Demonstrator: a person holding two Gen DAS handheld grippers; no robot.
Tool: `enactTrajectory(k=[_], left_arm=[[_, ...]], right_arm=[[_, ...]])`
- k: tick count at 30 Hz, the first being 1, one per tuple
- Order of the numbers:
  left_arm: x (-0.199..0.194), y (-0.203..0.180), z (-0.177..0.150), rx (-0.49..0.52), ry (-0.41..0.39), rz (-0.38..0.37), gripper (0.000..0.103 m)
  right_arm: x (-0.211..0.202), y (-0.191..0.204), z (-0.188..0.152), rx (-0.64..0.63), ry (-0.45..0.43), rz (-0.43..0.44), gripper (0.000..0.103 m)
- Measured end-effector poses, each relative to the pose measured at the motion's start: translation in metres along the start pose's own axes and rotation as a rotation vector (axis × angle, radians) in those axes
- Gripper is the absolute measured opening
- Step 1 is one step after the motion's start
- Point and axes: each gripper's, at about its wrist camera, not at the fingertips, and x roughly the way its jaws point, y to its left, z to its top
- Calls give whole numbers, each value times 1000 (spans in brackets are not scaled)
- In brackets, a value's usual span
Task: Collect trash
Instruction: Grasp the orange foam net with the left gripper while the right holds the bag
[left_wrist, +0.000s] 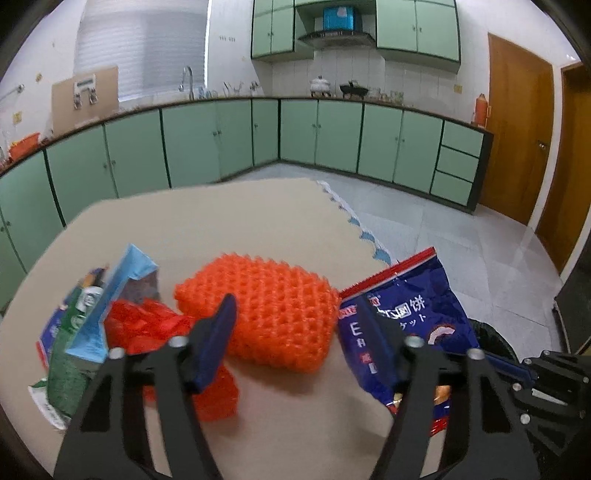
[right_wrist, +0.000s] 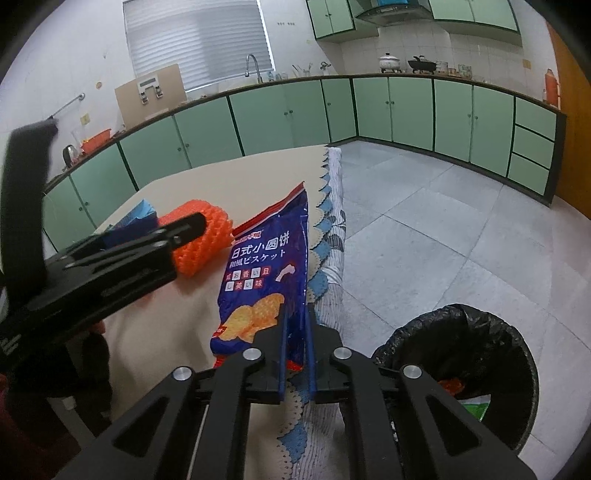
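1. The right claw (right_wrist: 295, 332) is clenched on the lower edge of the blue biscuit bag (right_wrist: 266, 273), which stands up from the right edge of the table (right_wrist: 207, 184).
2. The left claw (left_wrist: 295, 325) is released, its fingers spread wide over the orange foam net (left_wrist: 266, 314) lying mid-table.
3. A red plastic wrapper (left_wrist: 144, 325) and a light-blue carton (left_wrist: 110, 295) lie just left of the net.
4. A black-lined trash bin (right_wrist: 472, 354) stands on the floor beside the table.

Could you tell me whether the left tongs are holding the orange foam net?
No, the left tongs stand open above the orange foam net, gripping nothing.
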Motion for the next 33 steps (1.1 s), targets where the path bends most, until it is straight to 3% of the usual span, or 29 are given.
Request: enactTrajectory(k=[1, 3, 8, 16, 23, 26, 29, 33], left_arm=[[3, 0, 0, -3, 15, -7, 47], [9, 0, 1, -5, 37, -27, 21], [11, 6, -1, -24, 46, -57, 0], [-24, 24, -11, -46, -16, -82, 0], [-44, 29, -16, -27, -18, -107, 0], [-36, 24, -15, -30, -1, -117, 6], [-23, 14, -10, -17, -2, -107, 49], [-7, 2, -5, 25, 10, -85, 59]], right_arm=[[0, 0, 0, 0, 0, 1, 8], [1, -1, -1, 2, 0, 3, 8], [-2, -4, -2, 15, -10, 10, 8], [-19, -3, 3, 34, -58, 46, 8], [-12, -2, 0, 54, -18, 46, 9], [-7, -4, -1, 73, 5, 47, 14], [-6, -6, -3, 74, 11, 40, 15], [-4, -8, -4, 79, 12, 40, 15]])
